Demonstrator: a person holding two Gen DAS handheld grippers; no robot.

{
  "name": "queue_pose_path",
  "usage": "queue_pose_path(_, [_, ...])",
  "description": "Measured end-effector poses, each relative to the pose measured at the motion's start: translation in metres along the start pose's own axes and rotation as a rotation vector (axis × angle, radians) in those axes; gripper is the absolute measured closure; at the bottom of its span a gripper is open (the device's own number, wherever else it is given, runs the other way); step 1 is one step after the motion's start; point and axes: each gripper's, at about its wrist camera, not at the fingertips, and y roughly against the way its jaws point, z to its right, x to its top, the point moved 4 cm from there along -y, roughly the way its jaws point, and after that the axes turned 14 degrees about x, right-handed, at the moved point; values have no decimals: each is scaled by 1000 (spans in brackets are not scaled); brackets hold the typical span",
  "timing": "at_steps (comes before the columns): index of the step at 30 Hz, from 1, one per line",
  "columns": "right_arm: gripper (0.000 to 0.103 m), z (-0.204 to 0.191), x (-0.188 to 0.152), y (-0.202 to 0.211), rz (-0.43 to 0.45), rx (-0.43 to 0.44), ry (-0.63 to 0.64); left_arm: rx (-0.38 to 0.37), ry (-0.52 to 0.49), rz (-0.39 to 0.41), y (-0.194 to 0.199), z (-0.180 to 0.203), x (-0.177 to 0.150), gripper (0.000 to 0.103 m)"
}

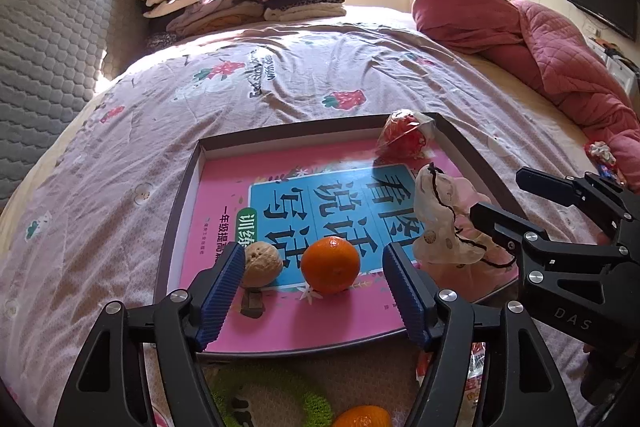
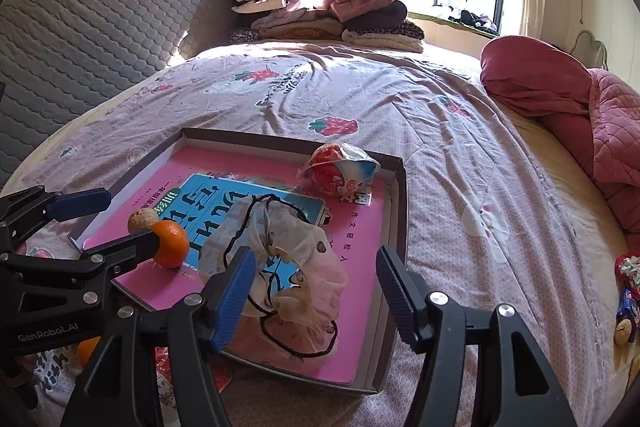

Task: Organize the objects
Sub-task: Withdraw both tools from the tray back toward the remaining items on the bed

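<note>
Both grippers [image 1: 314, 291] [image 2: 316, 291] agape, prob. over tray [image 1: 180, 223].

"GenRobot.AI" on left gripper [image 2: 84, 227]; right gripper [image 1: 532, 203] maybe "DAS".

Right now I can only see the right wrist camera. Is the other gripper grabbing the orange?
Observer: No. The left gripper is open. The orange sits between its pads, and neither pad touches it.
Operator: Is anything hiding outside the tray?
Observer: Yes. A fuzzy green thing lies on the bed by the near edge of the tray, under the left gripper.
</note>
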Motion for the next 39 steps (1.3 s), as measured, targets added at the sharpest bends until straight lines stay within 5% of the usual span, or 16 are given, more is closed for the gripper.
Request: queue_pose_path(39, [40, -39, 17, 75, 156, 47, 33, 35, 50, 75, 67, -27, -1, 25])
